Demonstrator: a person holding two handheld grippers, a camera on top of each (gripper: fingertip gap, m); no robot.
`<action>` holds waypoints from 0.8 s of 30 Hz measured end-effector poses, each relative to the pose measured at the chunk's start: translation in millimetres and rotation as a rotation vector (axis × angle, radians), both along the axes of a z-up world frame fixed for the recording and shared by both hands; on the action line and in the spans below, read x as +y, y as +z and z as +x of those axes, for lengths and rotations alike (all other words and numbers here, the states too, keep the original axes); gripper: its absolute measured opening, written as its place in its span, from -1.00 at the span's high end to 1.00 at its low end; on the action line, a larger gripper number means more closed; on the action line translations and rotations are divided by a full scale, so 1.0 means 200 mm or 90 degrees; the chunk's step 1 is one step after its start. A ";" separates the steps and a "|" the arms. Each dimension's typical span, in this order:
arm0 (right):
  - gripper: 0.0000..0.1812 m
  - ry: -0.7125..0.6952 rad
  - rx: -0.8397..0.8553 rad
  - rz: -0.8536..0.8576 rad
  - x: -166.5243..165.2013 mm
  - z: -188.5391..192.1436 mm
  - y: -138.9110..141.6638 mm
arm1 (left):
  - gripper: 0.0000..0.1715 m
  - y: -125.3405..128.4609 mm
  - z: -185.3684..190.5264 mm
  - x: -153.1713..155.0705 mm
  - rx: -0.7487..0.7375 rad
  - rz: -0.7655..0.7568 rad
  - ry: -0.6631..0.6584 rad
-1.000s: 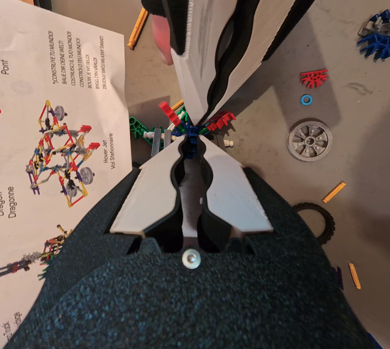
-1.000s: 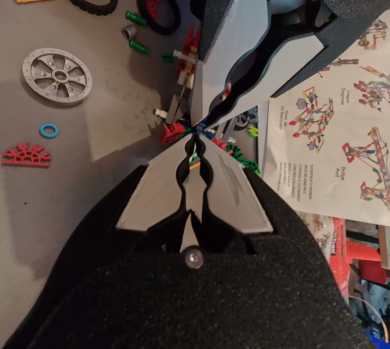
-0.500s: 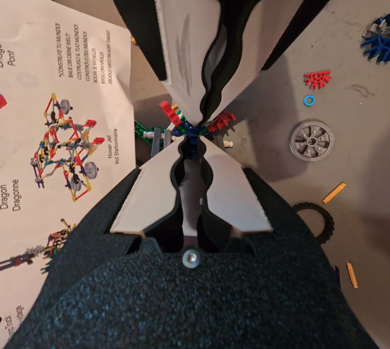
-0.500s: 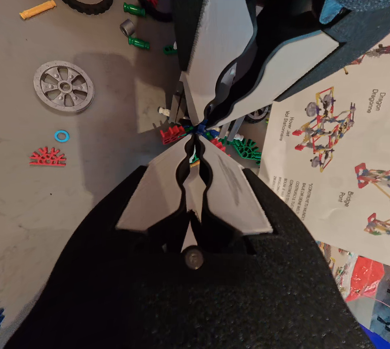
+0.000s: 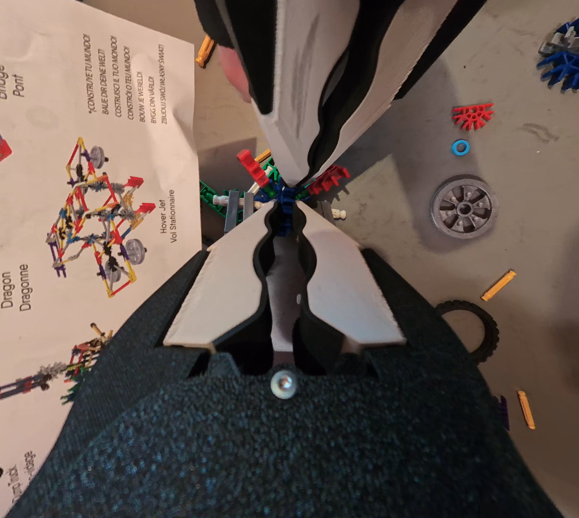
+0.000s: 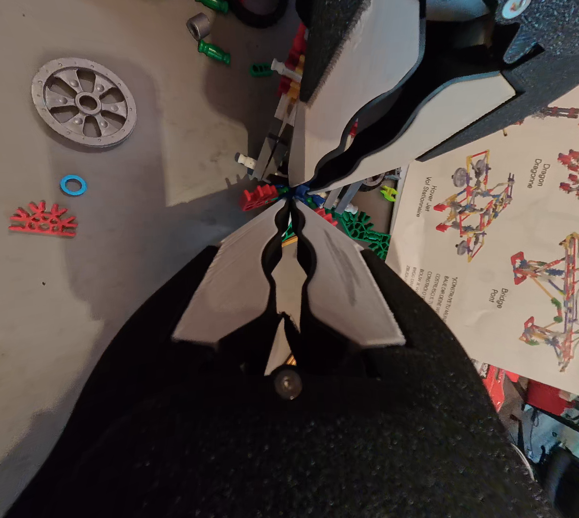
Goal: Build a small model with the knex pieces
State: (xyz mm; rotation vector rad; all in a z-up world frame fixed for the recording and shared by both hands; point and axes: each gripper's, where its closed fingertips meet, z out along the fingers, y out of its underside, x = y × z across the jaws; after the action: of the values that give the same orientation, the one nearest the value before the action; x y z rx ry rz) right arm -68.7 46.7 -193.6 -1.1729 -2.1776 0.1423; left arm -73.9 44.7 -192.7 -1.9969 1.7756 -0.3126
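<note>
Two grippers (image 5: pixel 286 205) (image 6: pixel 289 205) pinched tip-to-tip on one small blue snowflake-shaped connector (image 5: pixel 285 199).

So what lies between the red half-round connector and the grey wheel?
A small blue ring lies between the connector and the wheel, in both views.

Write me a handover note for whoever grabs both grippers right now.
Left gripper: shut on the blue connector at the hub of the small rod-and-connector assembly.
Right gripper: shut on the same hub from the opposite side; fingers of both nearly meet tip to tip.
Assembly: red connectors, green piece and white rods attached, beside the instruction sheet.
Loose on the table: grey wheel hub, black tyre, blue ring, red half connector, orange rods.
Whether the joint is seated cannot be seen.
</note>
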 end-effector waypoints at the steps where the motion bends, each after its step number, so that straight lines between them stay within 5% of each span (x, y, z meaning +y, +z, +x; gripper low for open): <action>1: 1.00 0.005 0.006 0.010 0.00 0.00 0.00 | 0.93 0.00 0.00 0.00 0.000 0.001 -0.001; 5: 0.99 0.011 0.041 0.040 0.00 0.00 0.00 | 0.93 0.00 0.00 0.00 0.000 0.006 -0.003; 7: 0.83 0.012 0.048 0.030 -0.02 0.02 -0.02 | 0.93 0.00 0.00 0.00 -0.002 0.009 -0.002; 24: 0.83 0.024 0.011 0.064 -0.02 0.01 -0.02 | 0.94 0.00 -0.01 0.00 -0.001 0.009 0.001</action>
State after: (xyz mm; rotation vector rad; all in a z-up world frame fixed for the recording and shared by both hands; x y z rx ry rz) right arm -66.0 43.3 -197.2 -1.0713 -2.1670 0.0582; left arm -75.1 45.6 -192.9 -1.9876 1.7705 -0.3006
